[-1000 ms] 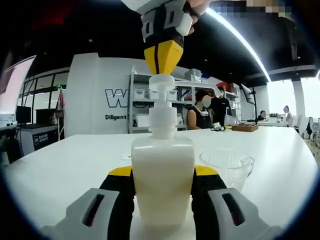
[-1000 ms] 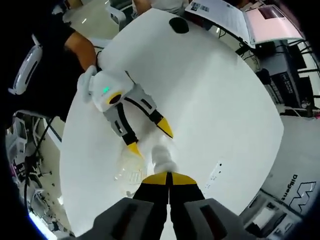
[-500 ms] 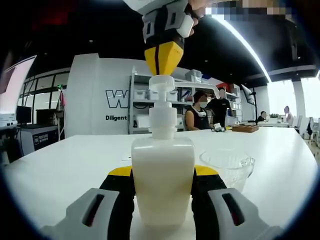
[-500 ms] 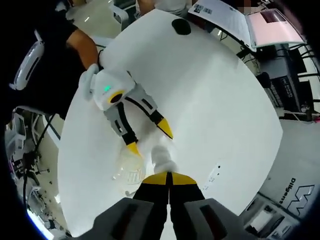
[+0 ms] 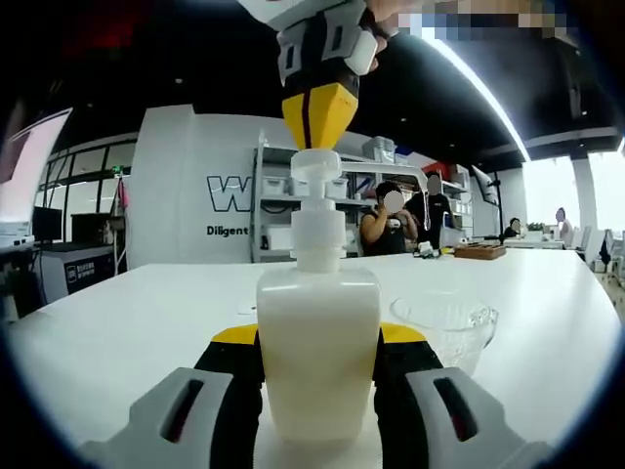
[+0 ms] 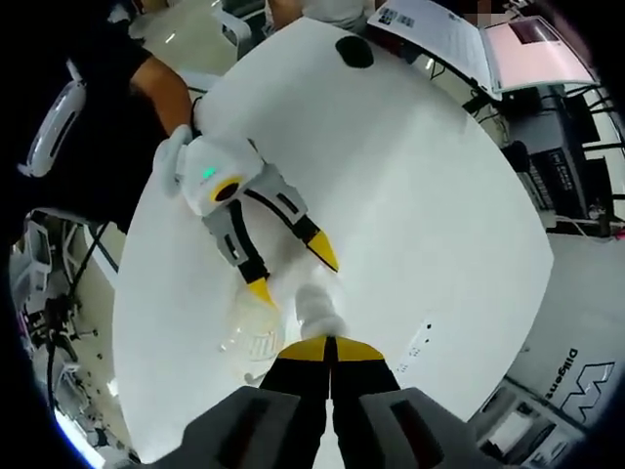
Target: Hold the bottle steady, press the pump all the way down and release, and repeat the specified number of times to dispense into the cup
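Left tongs [image 5: 317, 366] hug bottle [image 5: 317, 337] tight. Right tongs [image 5: 318, 115] pinched closed, tips on pump [image 5: 316, 161]. Push straight down, full way; spout over cup [image 5: 444, 327].

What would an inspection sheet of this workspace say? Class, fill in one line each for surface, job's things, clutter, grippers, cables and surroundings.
Surface: white table, mostly bare.
Job's things: white pump bottle upright; clear cup beside it.
Clutter: dark round object near the far edge.
Grippers: left gripper clamps the bottle's body; right gripper, jaws together, tips on the pump head.
Cables: some hang off the table's edge.
Surroundings: shelving, people behind.
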`<state>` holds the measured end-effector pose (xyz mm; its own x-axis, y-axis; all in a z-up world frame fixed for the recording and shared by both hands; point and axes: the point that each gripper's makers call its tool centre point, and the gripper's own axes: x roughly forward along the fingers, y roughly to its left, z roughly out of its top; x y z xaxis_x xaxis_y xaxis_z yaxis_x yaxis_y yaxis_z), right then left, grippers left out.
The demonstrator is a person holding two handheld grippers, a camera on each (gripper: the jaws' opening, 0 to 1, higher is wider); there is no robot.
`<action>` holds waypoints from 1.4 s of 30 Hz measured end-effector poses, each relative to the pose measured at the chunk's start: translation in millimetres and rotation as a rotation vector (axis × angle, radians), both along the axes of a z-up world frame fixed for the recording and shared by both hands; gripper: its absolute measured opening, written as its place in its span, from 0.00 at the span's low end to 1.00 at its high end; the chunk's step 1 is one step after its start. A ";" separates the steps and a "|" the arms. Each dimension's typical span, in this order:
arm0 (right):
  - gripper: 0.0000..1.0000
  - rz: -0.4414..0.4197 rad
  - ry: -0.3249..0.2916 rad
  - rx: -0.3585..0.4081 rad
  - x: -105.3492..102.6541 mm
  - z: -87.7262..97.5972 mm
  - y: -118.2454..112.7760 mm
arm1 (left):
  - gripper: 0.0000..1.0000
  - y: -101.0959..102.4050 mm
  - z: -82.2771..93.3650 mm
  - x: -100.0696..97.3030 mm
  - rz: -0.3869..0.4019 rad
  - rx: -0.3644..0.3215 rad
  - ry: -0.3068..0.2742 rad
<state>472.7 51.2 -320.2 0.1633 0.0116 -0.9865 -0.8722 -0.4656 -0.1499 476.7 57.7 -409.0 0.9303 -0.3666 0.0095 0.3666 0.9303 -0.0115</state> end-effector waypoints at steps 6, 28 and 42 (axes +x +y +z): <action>0.00 0.011 0.008 -0.004 -0.1 -0.1 -0.1 | 0.41 -0.3 0.2 0.3 0.001 -0.001 -0.002; 0.00 0.008 0.024 0.028 -0.1 -1.6 -2.5 | 0.41 -1.6 0.6 1.0 0.001 -0.003 -0.003; 0.00 -0.005 0.026 0.038 0.1 -2.6 -1.4 | 0.41 -1.3 0.5 3.9 0.002 -0.005 -0.004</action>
<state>472.8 49.8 -322.8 0.1376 0.0484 -0.9893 -0.8785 -0.4555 -0.1444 480.6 56.5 -408.4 0.9310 -0.3647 0.0148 0.3649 0.9309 -0.0146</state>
